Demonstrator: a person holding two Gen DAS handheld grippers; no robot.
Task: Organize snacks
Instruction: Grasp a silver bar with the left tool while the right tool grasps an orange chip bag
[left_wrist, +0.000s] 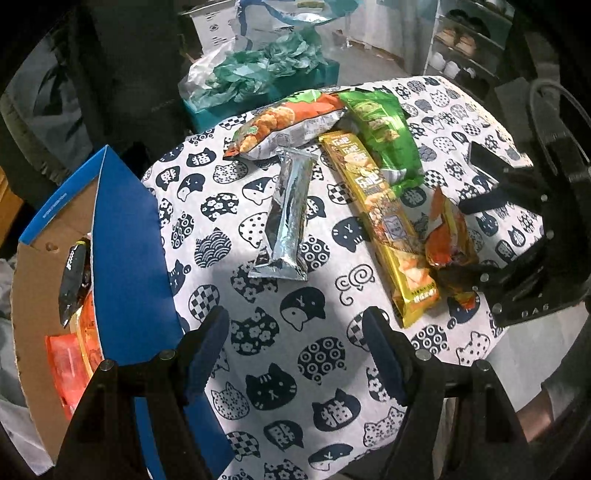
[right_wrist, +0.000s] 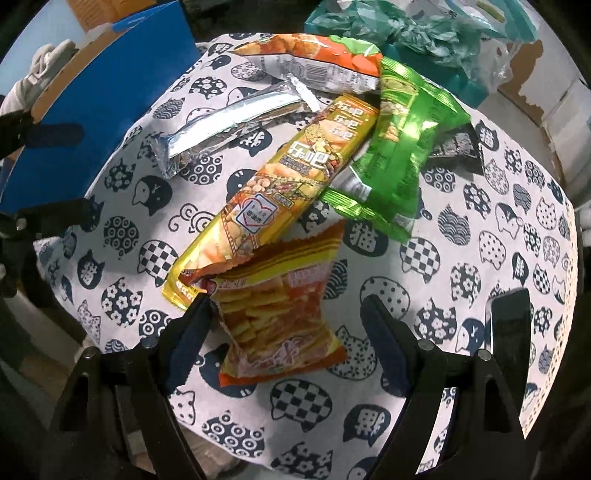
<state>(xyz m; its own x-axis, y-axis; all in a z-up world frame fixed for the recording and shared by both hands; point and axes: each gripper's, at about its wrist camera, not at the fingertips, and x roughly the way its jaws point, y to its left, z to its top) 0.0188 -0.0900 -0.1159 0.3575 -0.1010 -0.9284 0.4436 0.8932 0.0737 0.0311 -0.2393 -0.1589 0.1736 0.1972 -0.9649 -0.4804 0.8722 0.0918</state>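
Several snack packs lie on a round table under a cat-print cloth (left_wrist: 280, 384): a silver packet (left_wrist: 290, 214), a long gold packet (left_wrist: 380, 206), a green bag (left_wrist: 384, 129) and an orange-and-green bag (left_wrist: 288, 122). My left gripper (left_wrist: 295, 317) hangs open over bare cloth just in front of the silver packet, nothing between its fingers. My right gripper (right_wrist: 286, 301) points down around an orange chip bag (right_wrist: 273, 314). Its left finger touches the bag's edge, while the right finger (right_wrist: 376, 317) stands clear of it.
A blue-and-brown cardboard box (left_wrist: 125, 240) stands at the table's left edge, with a dark packet (left_wrist: 74, 273) and orange packs (left_wrist: 70, 365) inside. A dark flat rectangle (right_wrist: 509, 332) lies on the cloth to the right. Teal crumpled bags (left_wrist: 266, 70) sit beyond the table.
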